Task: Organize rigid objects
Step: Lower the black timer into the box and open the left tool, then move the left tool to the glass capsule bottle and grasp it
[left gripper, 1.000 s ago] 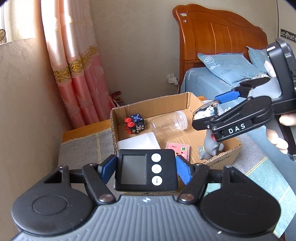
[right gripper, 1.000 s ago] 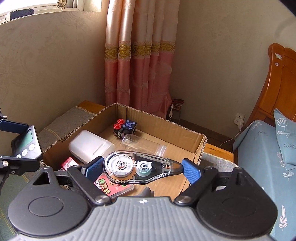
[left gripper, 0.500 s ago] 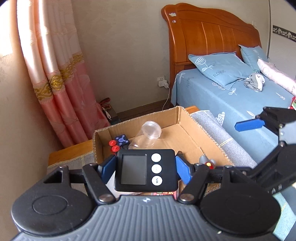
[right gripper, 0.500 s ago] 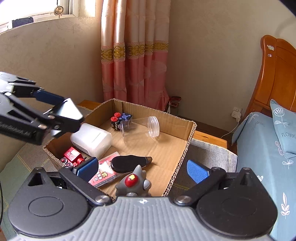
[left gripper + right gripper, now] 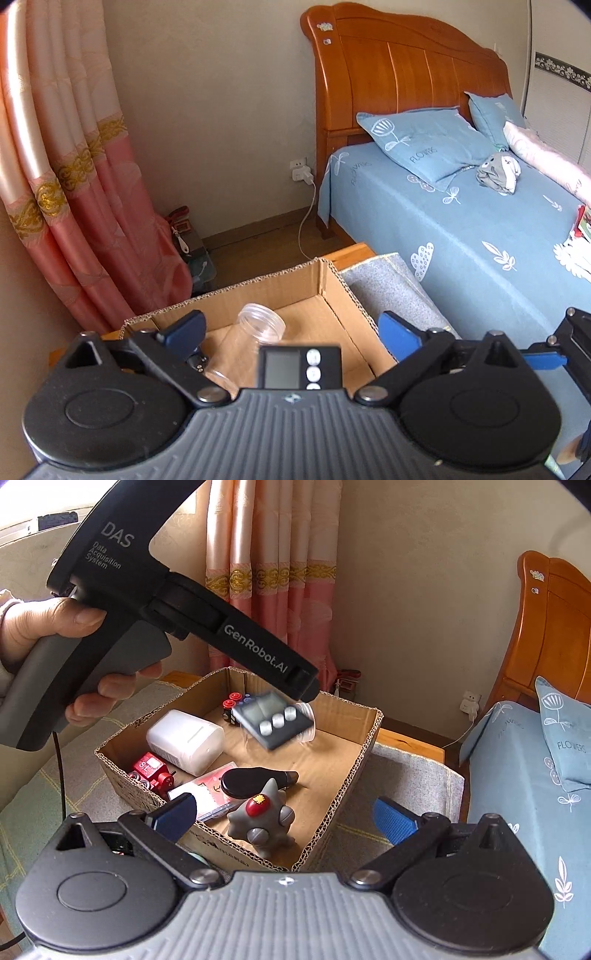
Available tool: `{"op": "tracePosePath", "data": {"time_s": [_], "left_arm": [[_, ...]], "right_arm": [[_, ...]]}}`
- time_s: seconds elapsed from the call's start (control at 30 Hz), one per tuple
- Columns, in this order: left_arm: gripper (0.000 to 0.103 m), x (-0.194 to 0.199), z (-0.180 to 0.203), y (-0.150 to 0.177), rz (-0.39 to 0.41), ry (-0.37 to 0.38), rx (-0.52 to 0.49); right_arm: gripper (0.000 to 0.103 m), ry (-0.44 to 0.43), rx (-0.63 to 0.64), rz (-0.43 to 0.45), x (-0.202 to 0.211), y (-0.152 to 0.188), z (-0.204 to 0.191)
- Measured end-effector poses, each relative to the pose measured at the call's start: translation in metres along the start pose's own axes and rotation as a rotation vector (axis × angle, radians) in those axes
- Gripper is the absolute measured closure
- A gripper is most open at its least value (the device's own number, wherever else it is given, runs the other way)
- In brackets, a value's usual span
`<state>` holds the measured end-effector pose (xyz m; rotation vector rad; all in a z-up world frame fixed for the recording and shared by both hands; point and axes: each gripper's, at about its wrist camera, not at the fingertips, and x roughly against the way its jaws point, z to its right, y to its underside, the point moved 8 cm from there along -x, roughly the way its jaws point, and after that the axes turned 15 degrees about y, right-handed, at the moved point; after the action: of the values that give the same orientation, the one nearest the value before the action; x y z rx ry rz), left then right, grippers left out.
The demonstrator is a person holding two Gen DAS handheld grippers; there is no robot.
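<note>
Right wrist view: the digital timer hangs blurred in mid-air at frame centre, above the cardboard box, apparently falling. The left hand-held gripper has just been opening; its jaws are spread wide with nothing pressed. The right hand-held gripper gapes empty. Landing risk: the timer may strike the clear jar or bounce past the rim.
</note>
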<state>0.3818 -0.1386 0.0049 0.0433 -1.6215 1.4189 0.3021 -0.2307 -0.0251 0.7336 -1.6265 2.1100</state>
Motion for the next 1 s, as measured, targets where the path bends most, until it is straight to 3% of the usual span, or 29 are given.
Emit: {"op": "tracePosePath", "data": {"time_s": [0.57, 0.83, 1.0], "left_arm": [[0.003, 0.075, 0.004, 0.048, 0.010, -0.088, -0.024], [0.001, 0.111, 0.015, 0.097, 0.043, -0.062, -0.008], [0.001, 0.108, 0.019, 0.134, -0.011, -0.039, -0.011]], "right_arm": [[0.000, -0.022, -0.075, -0.020, 0.015, 0.011, -0.020], [0.000, 0.006, -0.184, -0.087, 0.018, 0.042, -0.024], [0.000, 0.065, -0.202, -0.096, 0.021, 0.060, -0.028]]}}
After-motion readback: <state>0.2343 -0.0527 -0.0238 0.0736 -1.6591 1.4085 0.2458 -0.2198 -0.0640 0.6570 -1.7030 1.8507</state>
